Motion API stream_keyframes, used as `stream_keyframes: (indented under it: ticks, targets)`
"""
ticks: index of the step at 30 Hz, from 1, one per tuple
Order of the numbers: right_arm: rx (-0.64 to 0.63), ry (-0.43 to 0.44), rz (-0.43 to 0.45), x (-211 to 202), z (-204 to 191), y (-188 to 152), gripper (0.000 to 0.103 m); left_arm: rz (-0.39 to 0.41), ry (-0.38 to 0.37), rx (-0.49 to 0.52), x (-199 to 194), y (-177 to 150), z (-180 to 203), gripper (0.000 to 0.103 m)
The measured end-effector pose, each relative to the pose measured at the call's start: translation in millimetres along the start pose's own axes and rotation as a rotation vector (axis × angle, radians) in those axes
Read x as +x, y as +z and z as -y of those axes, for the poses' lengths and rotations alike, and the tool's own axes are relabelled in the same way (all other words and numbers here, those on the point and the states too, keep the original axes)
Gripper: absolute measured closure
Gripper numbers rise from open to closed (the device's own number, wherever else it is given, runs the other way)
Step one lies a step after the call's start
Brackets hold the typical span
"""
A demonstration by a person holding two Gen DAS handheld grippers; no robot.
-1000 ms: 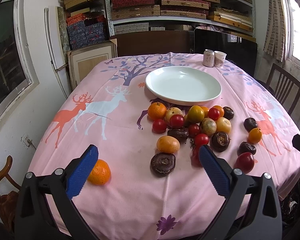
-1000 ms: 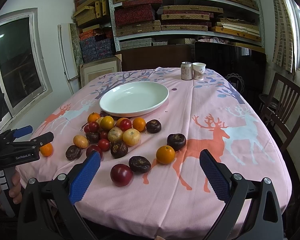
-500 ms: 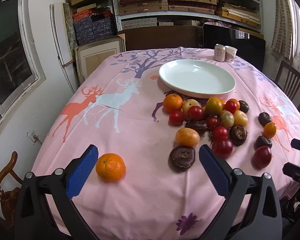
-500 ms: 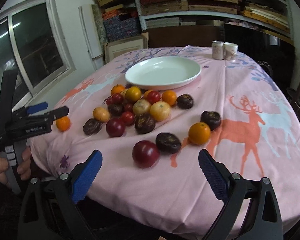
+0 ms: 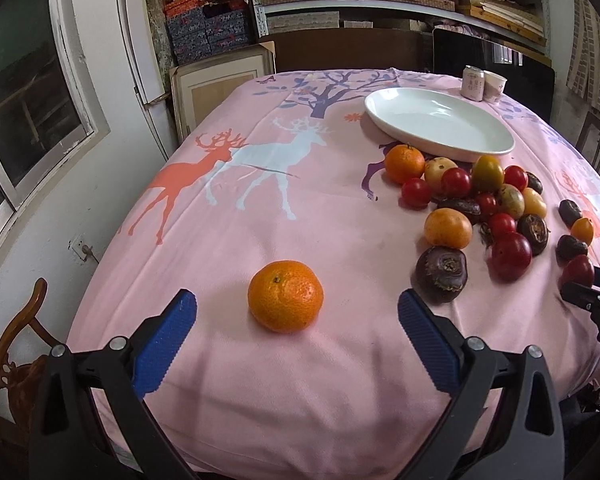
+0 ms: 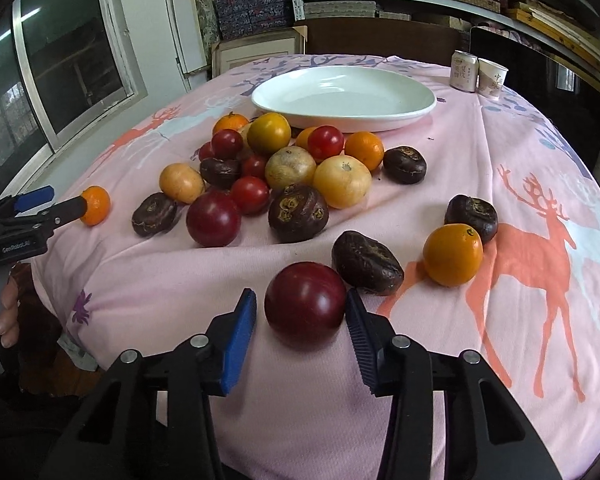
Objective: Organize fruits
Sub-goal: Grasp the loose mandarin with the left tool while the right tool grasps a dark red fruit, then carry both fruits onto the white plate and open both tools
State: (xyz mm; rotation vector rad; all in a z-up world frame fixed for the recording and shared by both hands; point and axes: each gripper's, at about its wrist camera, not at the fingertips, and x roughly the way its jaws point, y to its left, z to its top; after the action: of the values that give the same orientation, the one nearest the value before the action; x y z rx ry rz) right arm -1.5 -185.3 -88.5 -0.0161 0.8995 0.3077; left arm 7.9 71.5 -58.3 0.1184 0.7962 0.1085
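A lone orange mandarin (image 5: pixel 285 306) lies on the pink cloth, between the wide-apart blue fingers of my open left gripper (image 5: pixel 296 300) without touching them. My right gripper (image 6: pixel 300 300) is closing around a dark red round fruit (image 6: pixel 305 306). The right pad is at its skin, and a narrow gap shows at the left pad. Beyond lies a heap of red, yellow, orange and dark brown fruits (image 6: pixel 288 168). An empty white plate (image 6: pixel 420 106) stands behind the heap. The left gripper (image 6: pixel 40 206) appears at the left edge of the right wrist view.
A can (image 6: pixel 463 70) and a paper cup (image 6: pixel 491 78) stand behind the plate. A dark brown fruit (image 6: pixel 366 262) and an orange one (image 6: pixel 452 254) lie close to the red fruit. Chairs flank the table; shelves and a window line the walls.
Both grippers came down and forward. The mandarin now lies between the left fingers. The right jaws narrowed from wide apart to close around the dark red fruit.
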Motion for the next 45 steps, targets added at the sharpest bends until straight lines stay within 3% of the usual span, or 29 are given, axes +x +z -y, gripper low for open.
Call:
stream_keyframes:
  ticks: [3,11,14,15,17,19,24,32,40,45]
  targets:
    - [-0.003,0.003,0.027,-1,0,0,0.063,-0.009,0.015,-0.008,5,-2,-3,0.004]
    - [-0.022,0.017,0.054,-10,-1,-4,0.063,-0.05,0.016,-0.027,30,-2,-11,0.004]
    - [-0.022,0.012,0.06,-11,-1,-5,0.063,-0.028,0.034,-0.053,34,-3,-16,0.004]
    - [-0.022,0.011,0.061,-11,0,-5,0.063,-0.016,0.029,-0.059,35,-3,-18,0.007]
    - [-0.022,0.01,0.062,-11,0,-5,0.063,-0.041,0.008,-0.051,43,-2,-19,0.036]
    - [-0.018,0.01,0.064,-12,0,-6,0.063,-0.079,-0.09,-0.068,51,-4,-22,0.057]
    - [-0.013,0.016,0.086,-19,2,-7,0.063,-0.046,-0.067,-0.019,44,-9,-11,0.057]
    - [0.038,0.077,0.139,-40,18,8,0.063,0.024,-0.125,-0.006,20,7,1,0.057]
    - [0.074,0.023,0.228,-59,49,63,0.063,0.047,-0.231,0.051,24,63,34,0.057]
    - [0.055,-0.035,0.207,-34,61,118,0.063,0.032,-0.296,0.07,54,119,66,0.057]
